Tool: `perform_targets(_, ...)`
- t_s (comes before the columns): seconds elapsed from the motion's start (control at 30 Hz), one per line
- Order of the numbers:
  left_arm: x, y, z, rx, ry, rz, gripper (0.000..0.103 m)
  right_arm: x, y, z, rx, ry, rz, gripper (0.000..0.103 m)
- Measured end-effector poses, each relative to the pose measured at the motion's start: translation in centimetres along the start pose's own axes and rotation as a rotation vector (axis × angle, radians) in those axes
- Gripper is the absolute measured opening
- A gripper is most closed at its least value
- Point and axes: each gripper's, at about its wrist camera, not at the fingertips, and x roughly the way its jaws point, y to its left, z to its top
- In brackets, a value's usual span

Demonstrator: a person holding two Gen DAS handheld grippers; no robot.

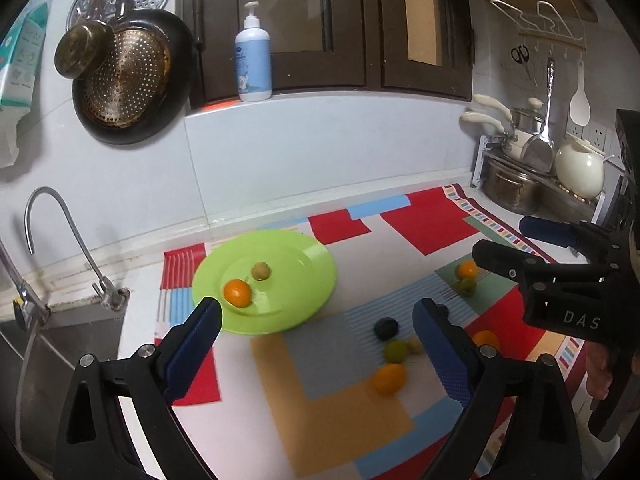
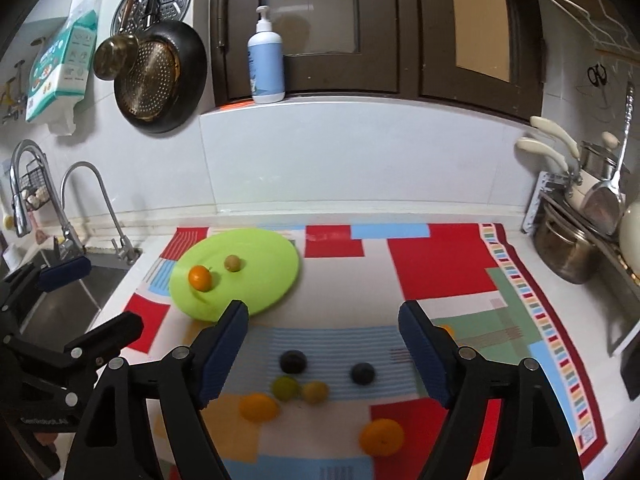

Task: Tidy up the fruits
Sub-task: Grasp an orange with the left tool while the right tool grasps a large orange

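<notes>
A green plate (image 1: pixel 304 280) (image 2: pixel 272 264) lies on the patterned mat and holds an orange (image 1: pixel 237 293) (image 2: pixel 199 278) and a small yellow-green fruit (image 1: pixel 261 270) (image 2: pixel 232 263). Loose on the mat are several fruits: two dark ones (image 2: pixel 293 361) (image 2: pixel 362 373), a green one (image 2: pixel 285 388), a yellowish one (image 2: pixel 315 392) and two oranges (image 2: pixel 259 407) (image 2: pixel 381 437). My left gripper (image 1: pixel 318 314) is open and empty, above the mat just right of the plate. My right gripper (image 2: pixel 324 316) is open and empty above the loose fruits; it also shows in the left wrist view (image 1: pixel 504 240).
A sink (image 2: pixel 60 304) with taps lies left of the mat. Pots and a white kettle (image 1: pixel 580 168) stand on a rack at the right. A soap bottle (image 2: pixel 266 68) stands on the ledge behind. Pans hang on the wall.
</notes>
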Motion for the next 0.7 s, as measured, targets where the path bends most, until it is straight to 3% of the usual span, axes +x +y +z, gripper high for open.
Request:
perform_targets(0.37,0.9,-3.4,-1.8,-0.013,0.051,0.033,0.098,-1.1,-3.8,-2.6,-0.023,0.023,-0.033,0.078)
perform_targets(0.7,3.1,-4.9,-3.6,0.013,0.124,0.042,0.098,0.9,-5.5,-6.1,0.013,0.153,-0.012,0.078)
